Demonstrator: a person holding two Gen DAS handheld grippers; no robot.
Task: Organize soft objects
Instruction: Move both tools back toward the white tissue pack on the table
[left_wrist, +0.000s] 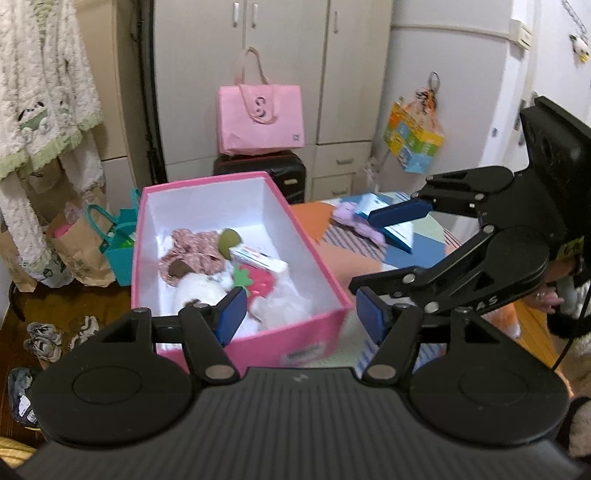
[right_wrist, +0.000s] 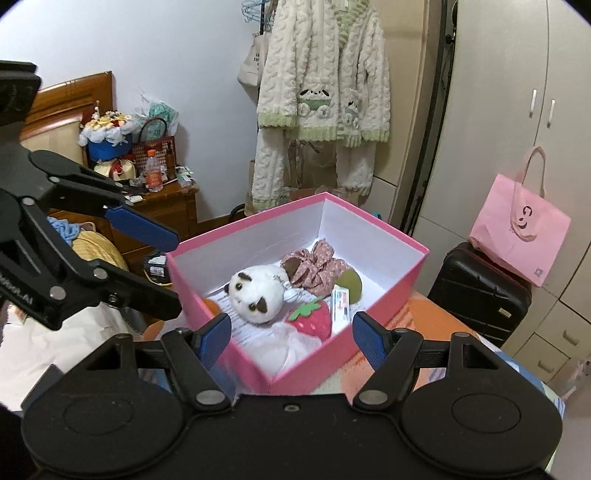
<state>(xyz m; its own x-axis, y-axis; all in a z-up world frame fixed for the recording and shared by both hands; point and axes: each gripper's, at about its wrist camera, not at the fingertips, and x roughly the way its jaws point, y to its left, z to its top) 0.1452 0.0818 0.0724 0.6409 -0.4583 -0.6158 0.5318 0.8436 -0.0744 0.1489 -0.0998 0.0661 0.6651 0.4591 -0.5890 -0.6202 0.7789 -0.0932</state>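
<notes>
An open pink box (left_wrist: 288, 343) (right_wrist: 314, 369) stands on the bed. It holds a white plush (right_wrist: 255, 291) (left_wrist: 195, 291), a strawberry plush (right_wrist: 312, 317) (left_wrist: 258, 284), a floral pink cloth (right_wrist: 317, 269) (left_wrist: 192, 247), a green ball (right_wrist: 351, 284) and a small white packet (right_wrist: 340, 301). My left gripper (left_wrist: 301, 317) (right_wrist: 175, 271) hovers open over the box's near corner, with nothing between its pads. My right gripper (right_wrist: 291, 339) (left_wrist: 373, 251) is open and empty on the other side of the box. A purple soft item (left_wrist: 349, 218) lies on the bedspread beyond it.
A pink tote (left_wrist: 258, 118) sits on a black suitcase (left_wrist: 280, 173) before the wardrobe. A fluffy robe (right_wrist: 321, 92) hangs by the wall above paper bags (left_wrist: 74, 251). A cluttered wooden nightstand (right_wrist: 166, 199) stands left of the box. The patchwork bedspread (left_wrist: 417, 251) carries a blue-and-white card.
</notes>
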